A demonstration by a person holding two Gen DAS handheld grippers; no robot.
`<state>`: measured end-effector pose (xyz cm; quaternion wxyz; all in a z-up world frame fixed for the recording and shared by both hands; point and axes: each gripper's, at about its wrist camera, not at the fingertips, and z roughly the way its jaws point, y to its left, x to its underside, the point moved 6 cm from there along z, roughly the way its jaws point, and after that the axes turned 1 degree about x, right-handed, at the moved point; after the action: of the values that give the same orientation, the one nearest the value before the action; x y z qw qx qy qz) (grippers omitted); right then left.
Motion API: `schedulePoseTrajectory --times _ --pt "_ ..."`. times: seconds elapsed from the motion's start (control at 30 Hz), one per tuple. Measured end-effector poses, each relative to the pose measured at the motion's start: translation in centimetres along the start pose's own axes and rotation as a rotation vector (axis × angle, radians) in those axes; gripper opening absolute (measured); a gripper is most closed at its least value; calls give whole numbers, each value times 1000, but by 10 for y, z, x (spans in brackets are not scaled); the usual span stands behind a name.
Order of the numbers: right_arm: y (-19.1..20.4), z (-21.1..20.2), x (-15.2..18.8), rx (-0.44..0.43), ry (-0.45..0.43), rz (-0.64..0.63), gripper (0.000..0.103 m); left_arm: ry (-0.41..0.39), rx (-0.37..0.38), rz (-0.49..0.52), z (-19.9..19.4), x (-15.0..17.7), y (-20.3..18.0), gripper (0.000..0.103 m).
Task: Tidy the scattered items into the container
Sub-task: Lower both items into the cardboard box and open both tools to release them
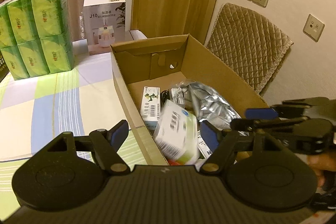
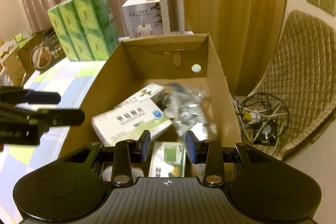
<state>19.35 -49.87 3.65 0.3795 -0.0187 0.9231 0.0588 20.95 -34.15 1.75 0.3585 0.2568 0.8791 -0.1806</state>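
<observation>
An open brown corrugated cardboard box (image 2: 218, 77) is seen standing on a table covered with a pastel checked cloth (image 1: 52, 98), and in it lie a white-and-green medicine carton (image 2: 130, 121), a slimmer white carton printed with a green plant (image 1: 150, 104) and crumpled silver foil packets (image 1: 212, 104). The left gripper (image 1: 163, 133) is held wide open and empty over the box's near end. The right gripper (image 2: 168, 147) is likewise parted and empty above a small green-and-white carton (image 2: 168, 161).
</observation>
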Motion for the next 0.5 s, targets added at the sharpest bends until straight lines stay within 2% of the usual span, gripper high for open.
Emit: schedulePoseTrajectory --times 0.17,0.3,0.33,0.43,0.5 --pt "4 -4 -2 4 -17 -12 39 -4 -6 0 -1 1 4 72" --pt "1 -13 2 20 -28 -5 64 -5 -2 -8 -2 3 3 73" --pt "0 -16 3 24 -32 -2 67 -6 -2 -11 -3 3 3 75" --pt "-1 -27 4 36 -49 4 87 -14 -10 -16 -9 5 2 84" --pt "-1 -35 4 50 -62 2 96 -22 -21 -20 -15 8 0 89"
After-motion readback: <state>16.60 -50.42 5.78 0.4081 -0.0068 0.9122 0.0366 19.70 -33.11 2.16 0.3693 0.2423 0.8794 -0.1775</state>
